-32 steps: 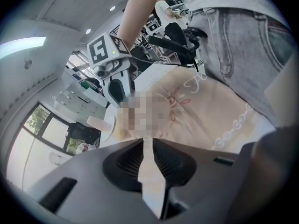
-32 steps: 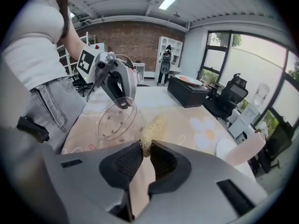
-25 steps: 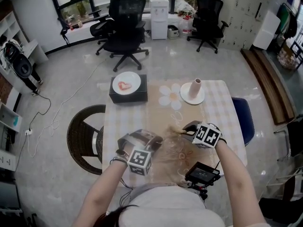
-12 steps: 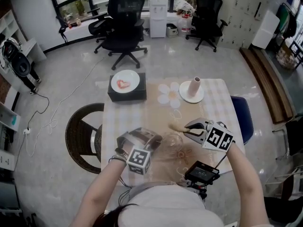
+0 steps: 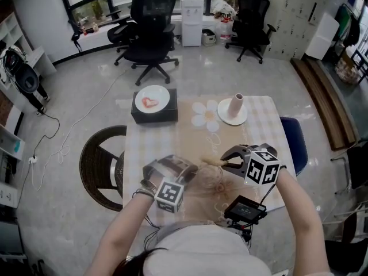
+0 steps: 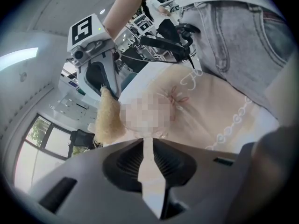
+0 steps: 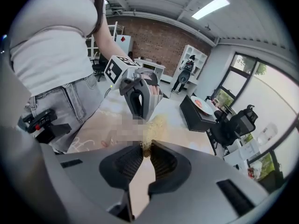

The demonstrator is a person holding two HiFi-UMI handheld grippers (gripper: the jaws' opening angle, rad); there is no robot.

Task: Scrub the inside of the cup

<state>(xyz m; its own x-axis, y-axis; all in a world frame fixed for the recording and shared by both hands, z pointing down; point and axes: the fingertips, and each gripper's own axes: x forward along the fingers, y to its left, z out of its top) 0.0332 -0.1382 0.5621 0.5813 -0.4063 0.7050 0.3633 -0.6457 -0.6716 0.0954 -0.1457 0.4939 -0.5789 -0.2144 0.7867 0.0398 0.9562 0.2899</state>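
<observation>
Both grippers meet over the near half of the counter (image 5: 261, 128), one with the cup and one with the scrubber.
The left gripper (image 5: 188, 169) is pinching the clear glass cup (image 5: 203, 175), which is near the middle of the counter's near edge. The right gripper (image 5: 229, 163) is pressed together on the end of the straw-coloured scrubber (image 5: 211, 161). The fibre end reaches to the cup; I cannot tell if it is inside.

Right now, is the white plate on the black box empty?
No, a small red thing lies on the white plate atop the black box.
</observation>
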